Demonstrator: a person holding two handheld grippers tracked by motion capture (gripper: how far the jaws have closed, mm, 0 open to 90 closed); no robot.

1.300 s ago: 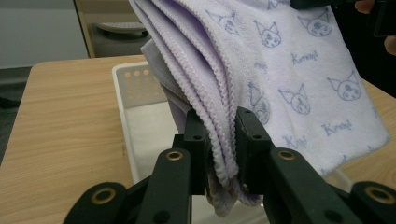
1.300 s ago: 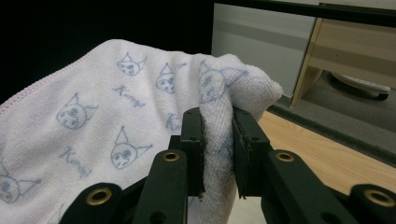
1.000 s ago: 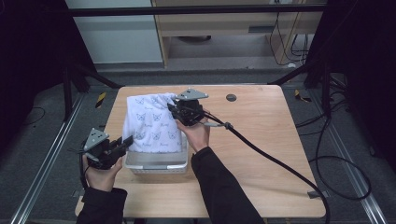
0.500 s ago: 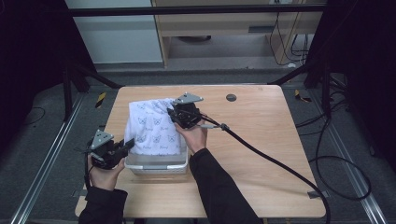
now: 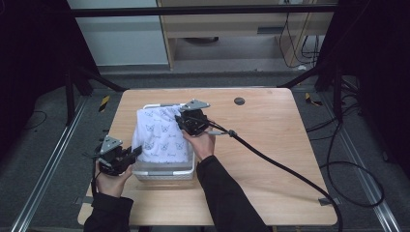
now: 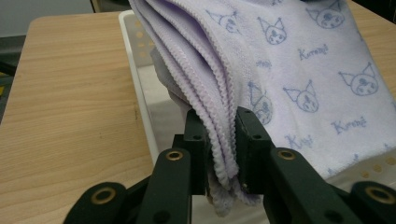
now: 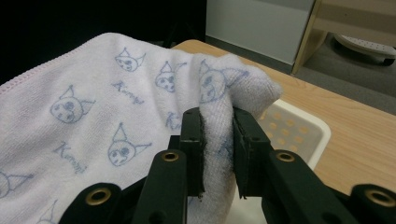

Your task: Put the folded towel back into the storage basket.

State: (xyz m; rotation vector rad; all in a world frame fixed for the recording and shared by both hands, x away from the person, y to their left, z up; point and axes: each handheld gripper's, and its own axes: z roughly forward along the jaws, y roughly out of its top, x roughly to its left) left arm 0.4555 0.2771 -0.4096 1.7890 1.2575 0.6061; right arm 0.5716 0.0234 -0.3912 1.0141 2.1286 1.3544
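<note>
A pale lilac towel (image 5: 162, 135) printed with small cat faces hangs folded over a white plastic basket (image 5: 164, 174) on the wooden table. My left gripper (image 5: 137, 153) is shut on the towel's near left corner; the left gripper view has the folded hem (image 6: 219, 140) pinched between both jaws (image 6: 219, 154). At the towel's far right corner my right gripper (image 5: 180, 121) is shut on a bunched fold (image 7: 217, 126), held above the basket (image 7: 292, 128). The towel (image 6: 317, 70) is stretched between the two grippers and covers most of the basket's inside.
The wooden table (image 5: 270, 145) has bare room to the right of the basket. A small dark round disc (image 5: 239, 101) lies near the far edge. The right gripper's thick black cable (image 5: 290, 166) trails across the table to the lower right. Beyond the table are dark frames and a shelf.
Both grippers have moved toward the near side and downward with the towel, which now hangs lower over the basket. The left gripper has drawn closer to the basket's near left corner.
</note>
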